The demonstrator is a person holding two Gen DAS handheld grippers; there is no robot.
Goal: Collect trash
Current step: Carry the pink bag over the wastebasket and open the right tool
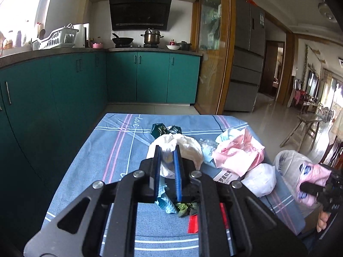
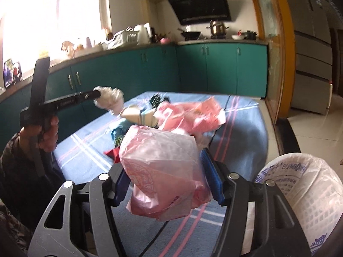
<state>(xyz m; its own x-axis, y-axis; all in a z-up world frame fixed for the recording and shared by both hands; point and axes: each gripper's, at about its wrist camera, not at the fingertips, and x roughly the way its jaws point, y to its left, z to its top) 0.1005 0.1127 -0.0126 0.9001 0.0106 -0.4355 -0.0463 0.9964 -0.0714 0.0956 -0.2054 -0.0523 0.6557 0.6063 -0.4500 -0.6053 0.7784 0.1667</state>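
The left gripper (image 1: 166, 152) is pinching a white wad (image 1: 184, 147), its fingers together on it. The right gripper (image 2: 165, 167) is clamping a pink bag (image 2: 158, 167) near the lined bin (image 2: 308, 192), likely for dropping. More trash (image 1: 238, 152) is lying on the worktop (image 1: 120, 150).

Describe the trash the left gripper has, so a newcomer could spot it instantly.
On the blue plaid tablecloth, find the left gripper. Pinched in its shut blue pads is a crumpled white plastic wad; unlike the pink bags beside it, it is plain white.
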